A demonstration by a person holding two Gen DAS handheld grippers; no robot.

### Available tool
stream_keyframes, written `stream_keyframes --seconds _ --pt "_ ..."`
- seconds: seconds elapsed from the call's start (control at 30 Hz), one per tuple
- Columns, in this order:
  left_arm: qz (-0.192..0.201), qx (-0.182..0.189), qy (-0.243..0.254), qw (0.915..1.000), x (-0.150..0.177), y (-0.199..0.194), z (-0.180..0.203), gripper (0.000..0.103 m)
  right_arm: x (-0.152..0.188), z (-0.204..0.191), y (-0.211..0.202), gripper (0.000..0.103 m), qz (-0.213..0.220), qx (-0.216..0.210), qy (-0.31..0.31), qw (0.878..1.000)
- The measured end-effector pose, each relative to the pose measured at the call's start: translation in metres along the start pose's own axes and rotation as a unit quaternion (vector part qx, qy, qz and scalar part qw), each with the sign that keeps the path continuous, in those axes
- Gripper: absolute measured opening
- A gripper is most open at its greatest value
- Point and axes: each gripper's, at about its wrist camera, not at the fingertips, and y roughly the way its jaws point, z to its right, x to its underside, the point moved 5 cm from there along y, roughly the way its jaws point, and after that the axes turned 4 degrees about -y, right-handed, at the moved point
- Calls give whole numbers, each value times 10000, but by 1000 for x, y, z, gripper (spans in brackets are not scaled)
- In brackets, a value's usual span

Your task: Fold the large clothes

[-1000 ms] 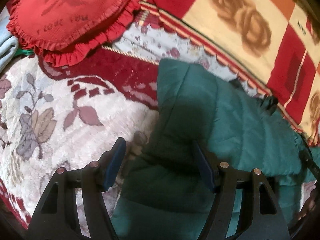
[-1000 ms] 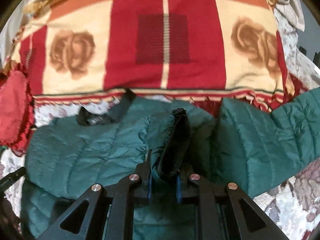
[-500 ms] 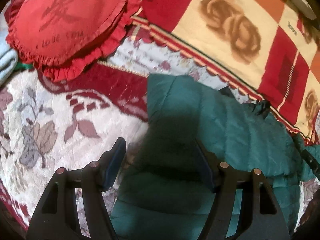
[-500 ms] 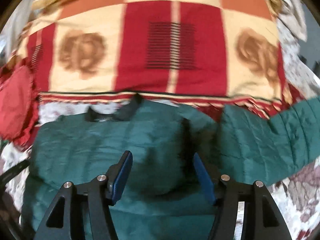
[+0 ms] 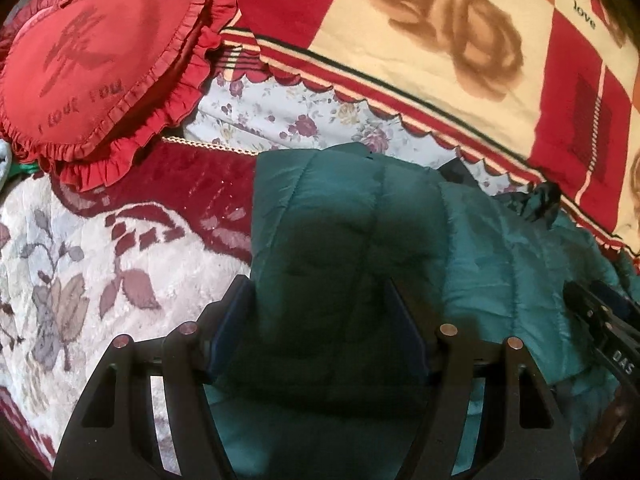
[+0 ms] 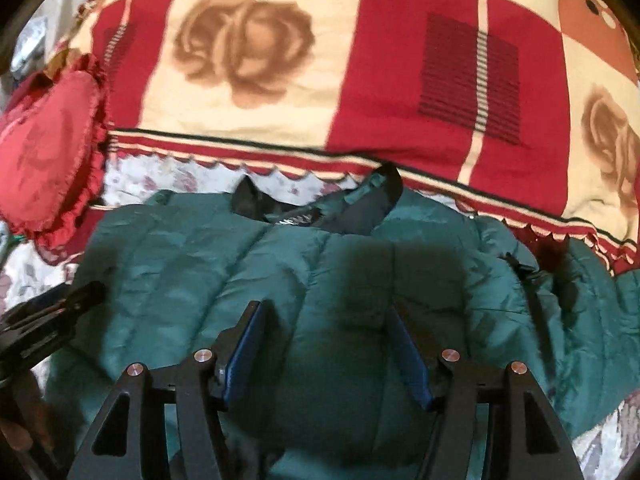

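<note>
jacket [image 6: 208,264] on bedspread [image 5: 80,240], before blanket [image 6: 360,80]

I see warm, dim light; my tools throw dark shadows on the green jacket [image 5: 500,248]. Right view blurs; fisheye edges bend black.

Teal quilted jacket [image 6: 208,264]; red frilled heart cushion [image 5: 96,64]; red-and-cream rose-patterned blanket [image 6: 248,92]; pale floral bedspread [image 5: 80,272].
</note>
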Motion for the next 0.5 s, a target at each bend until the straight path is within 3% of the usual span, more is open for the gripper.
stream_keyframes --seconds 0.2,0.5 --pt "-106 59 -201 9997 5 17 -6 81 5 16 22 62 -139 -92 364 9992" --pt "-7 -45 -143 9999 6 18 -5 82 5 11 3 64 76 135 275 9995"
